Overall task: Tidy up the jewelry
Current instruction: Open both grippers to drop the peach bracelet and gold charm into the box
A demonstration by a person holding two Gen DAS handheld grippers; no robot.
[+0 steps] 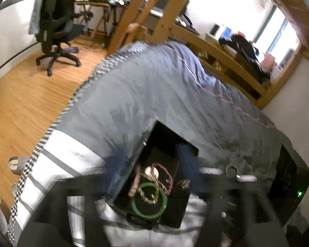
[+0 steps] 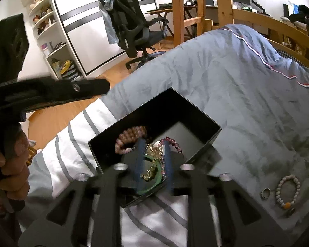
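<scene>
Covering most of both views, the grey quilt carries the black box near its striped end, and the box already holds a green bangle, pink bead bracelets and a gold chain. Outside it, well off to the right on the quilt, lie a white bead bracelet and a small ring. The right gripper hangs over the box with jaws apart, nothing pinched. The left gripper, blurred, also stands parted and empty. The right hand looks nearer the loose pieces.
</scene>
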